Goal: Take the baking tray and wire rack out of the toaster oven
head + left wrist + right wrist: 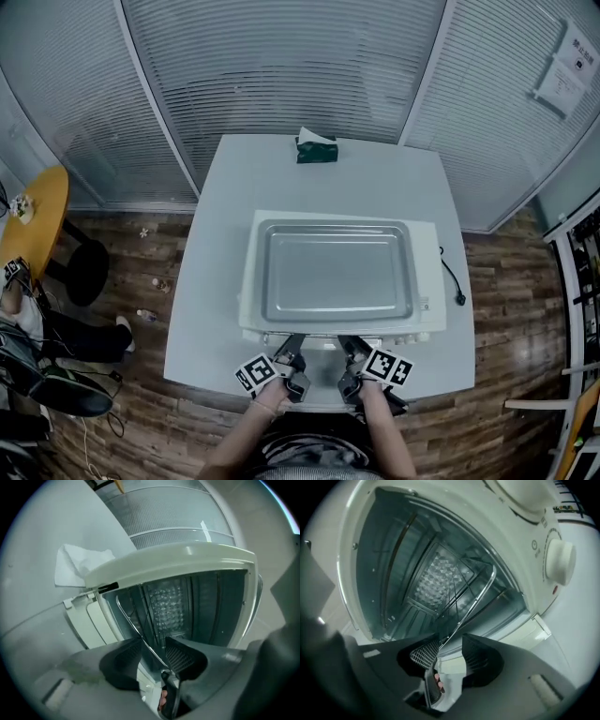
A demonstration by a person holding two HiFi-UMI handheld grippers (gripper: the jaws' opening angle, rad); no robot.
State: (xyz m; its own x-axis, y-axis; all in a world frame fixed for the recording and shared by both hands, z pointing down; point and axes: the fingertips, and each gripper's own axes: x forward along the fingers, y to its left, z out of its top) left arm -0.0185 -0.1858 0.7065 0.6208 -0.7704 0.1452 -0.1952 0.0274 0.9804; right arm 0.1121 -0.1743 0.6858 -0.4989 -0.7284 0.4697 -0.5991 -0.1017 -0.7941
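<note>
Both grippers are at the open mouth of the white toaster oven [429,281] on the surface [214,281]. The left gripper [152,651] has its jaws apart, the front rod of the wire rack [139,631] running between them, nothing clamped. The right gripper [450,648] is the same: jaws apart around that rod. The baking tray [337,277] lies on top of the oven. Print by the dial [560,562] and on the wall notice [562,80] is too small to read.

Dark hand-held gripper [152,645], white marker cube [255,372]
</note>
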